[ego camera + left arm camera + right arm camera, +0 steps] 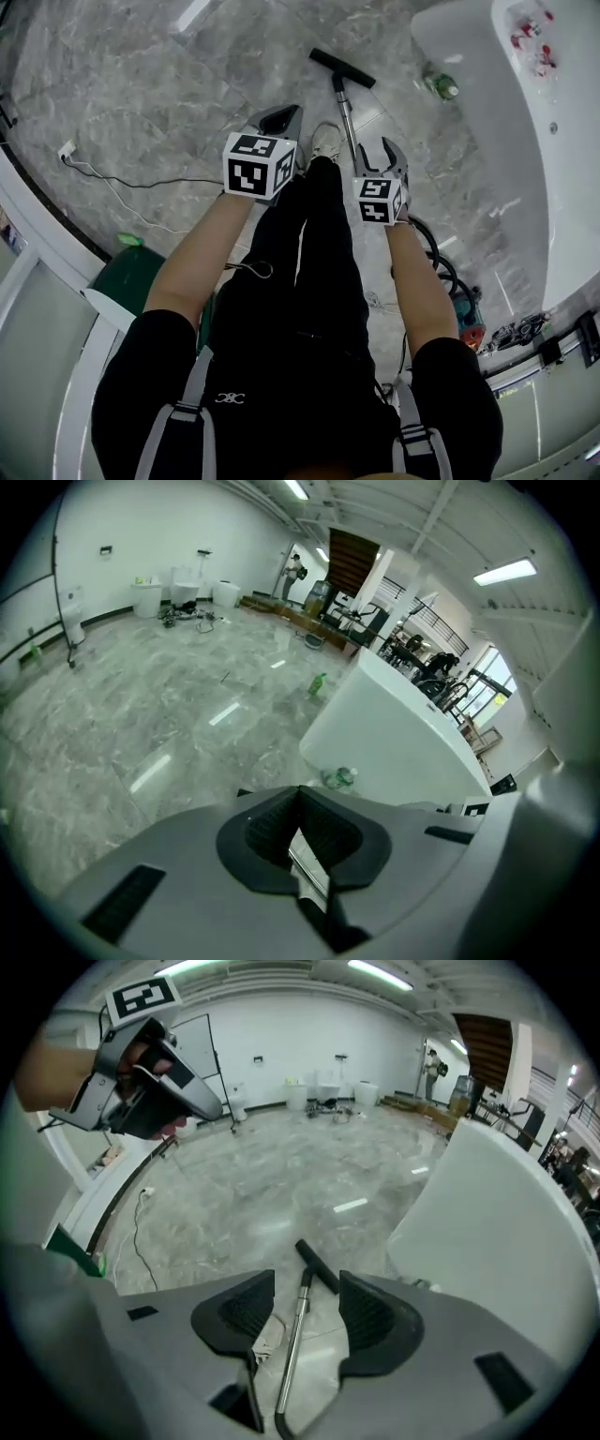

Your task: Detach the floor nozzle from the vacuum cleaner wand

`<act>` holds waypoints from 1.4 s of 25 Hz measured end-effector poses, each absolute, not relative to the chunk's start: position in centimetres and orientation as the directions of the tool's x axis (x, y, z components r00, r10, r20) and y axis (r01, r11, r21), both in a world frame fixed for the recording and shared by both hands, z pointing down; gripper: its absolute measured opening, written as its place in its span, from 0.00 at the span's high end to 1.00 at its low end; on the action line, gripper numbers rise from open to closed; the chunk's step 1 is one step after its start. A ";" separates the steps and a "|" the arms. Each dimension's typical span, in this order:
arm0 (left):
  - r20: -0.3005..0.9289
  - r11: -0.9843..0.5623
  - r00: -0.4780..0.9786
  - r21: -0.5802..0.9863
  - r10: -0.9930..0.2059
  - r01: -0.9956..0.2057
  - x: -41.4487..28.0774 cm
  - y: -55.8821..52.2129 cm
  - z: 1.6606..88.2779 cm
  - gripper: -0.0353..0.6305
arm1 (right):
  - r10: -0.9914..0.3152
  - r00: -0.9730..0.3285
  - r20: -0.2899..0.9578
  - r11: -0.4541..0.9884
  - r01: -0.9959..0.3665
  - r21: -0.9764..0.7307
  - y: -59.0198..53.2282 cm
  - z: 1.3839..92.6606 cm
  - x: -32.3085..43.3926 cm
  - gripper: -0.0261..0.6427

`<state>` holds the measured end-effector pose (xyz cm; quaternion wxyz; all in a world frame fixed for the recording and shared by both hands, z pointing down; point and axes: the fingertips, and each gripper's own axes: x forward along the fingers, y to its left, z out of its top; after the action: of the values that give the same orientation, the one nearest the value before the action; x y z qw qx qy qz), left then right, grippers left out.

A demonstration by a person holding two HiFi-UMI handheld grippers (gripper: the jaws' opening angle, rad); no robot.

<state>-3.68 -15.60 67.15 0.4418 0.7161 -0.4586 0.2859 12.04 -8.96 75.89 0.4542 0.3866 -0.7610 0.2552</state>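
The vacuum's black floor nozzle (342, 68) lies on the grey marble floor, joined to the silver wand (346, 114), which runs back toward my feet. My right gripper (380, 155) hangs above the wand's near end, open, with nothing touching its pads. In the right gripper view the wand (293, 1337) and nozzle (316, 1266) show on the floor in the gap between the open jaws of that gripper (307, 1312). My left gripper (279, 122) is shut and empty, off to the left of the wand. The left gripper view shows its own pads (300, 797) pressed together.
A white bathtub (487, 122) fills the right side, with a green bottle (441, 85) at its foot. The black hose (441, 262) curls to the vacuum body (469, 323) at my right. A white cable and plug (70, 152) lie at left. My shoe (325, 141) stands beside the wand.
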 end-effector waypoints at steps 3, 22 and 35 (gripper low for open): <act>0.828 -0.159 0.400 0.367 -0.394 -0.917 -3.8 -16.3 73.7 0.95 | -0.271 -0.290 0.918 0.568 -0.818 -0.091 -8.6 85.1 11.9 0.66; 0.871 -0.085 0.423 0.415 -0.250 -0.906 -6.4 -8.5 98.2 0.95 | 0.050 -0.187 0.981 0.453 -0.871 -0.190 -3.2 123.6 11.1 0.66; 0.819 -0.076 0.525 0.523 -0.233 -0.849 -5.2 -7.9 96.0 0.72 | 0.045 -0.311 0.949 0.535 -0.795 -0.286 -1.7 113.9 9.3 0.71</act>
<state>-5.16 -7.92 95.96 0.5503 0.6780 -0.3990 0.2798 9.30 -1.73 113.86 0.5230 0.2666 -0.7029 0.4017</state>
